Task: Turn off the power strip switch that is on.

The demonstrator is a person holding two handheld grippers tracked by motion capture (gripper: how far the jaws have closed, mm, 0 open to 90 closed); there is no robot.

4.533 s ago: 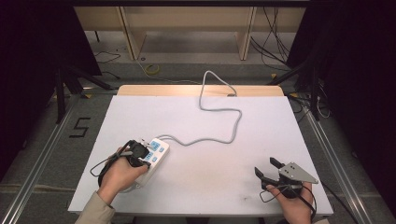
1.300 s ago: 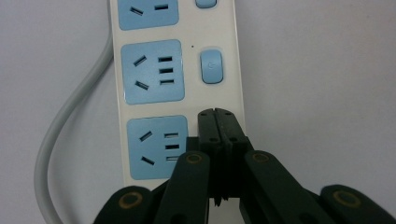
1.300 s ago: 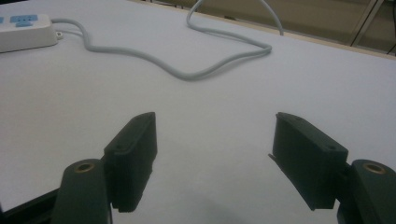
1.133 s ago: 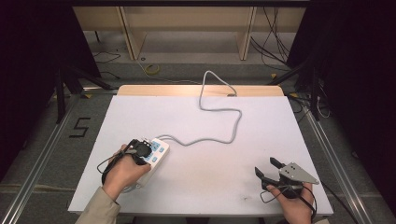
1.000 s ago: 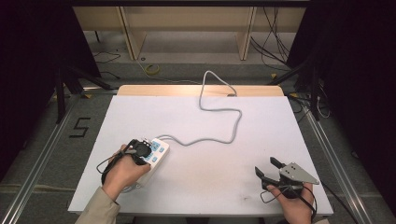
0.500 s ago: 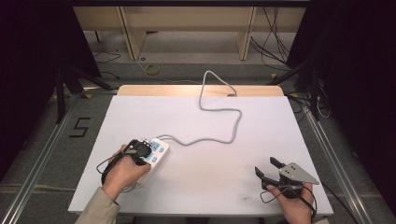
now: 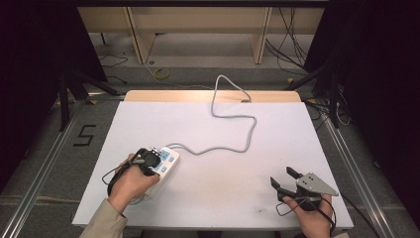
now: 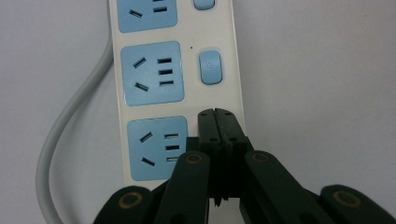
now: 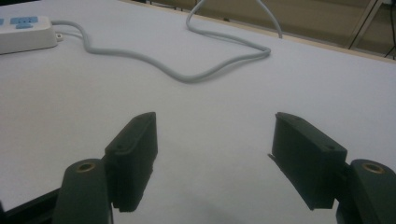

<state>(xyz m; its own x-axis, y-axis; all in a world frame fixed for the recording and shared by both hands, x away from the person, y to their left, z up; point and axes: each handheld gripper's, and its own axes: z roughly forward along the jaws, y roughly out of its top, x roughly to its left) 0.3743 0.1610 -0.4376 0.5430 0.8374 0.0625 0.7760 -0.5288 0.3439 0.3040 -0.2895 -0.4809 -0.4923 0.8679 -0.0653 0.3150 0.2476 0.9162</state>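
White power strip (image 7: 165,162) is lying on the near-left part of a pale table (image 7: 277,134), seen from the high view. Its grey cord (image 7: 233,148) is snaking away from the strip's far end, curving across the middle of the table and running off the far edge.

A person's left hand (image 7: 130,181) is holding the left gripper (image 7: 156,157) over the strip. In the left gripper view, the left gripper (image 8: 218,120) is pointing down at the strip (image 8: 175,84) with its two black jaws pressed flat together, nothing between them. Their joined tips are sitting over the white strip body just beside the nearest blue socket (image 8: 158,147), in line with the row of blue switch buttons; whether they are touching the surface cannot be told. The next button (image 8: 209,67) is showing just beyond the tips, beside the middle socket (image 8: 152,72). The cord (image 8: 70,135) is curving along the strip's side.

A person's right hand (image 7: 312,215) is resting at the near-right corner of the table, well apart from the strip, holding the right gripper (image 7: 286,180). In the right gripper view, the right gripper (image 9: 215,154) is pointing level across the table with its jaws standing wide apart and holding nothing. Beyond them the cord (image 9: 187,70) is looping over the bare table, and the end of the strip (image 9: 25,32) is showing far off at the upper left.
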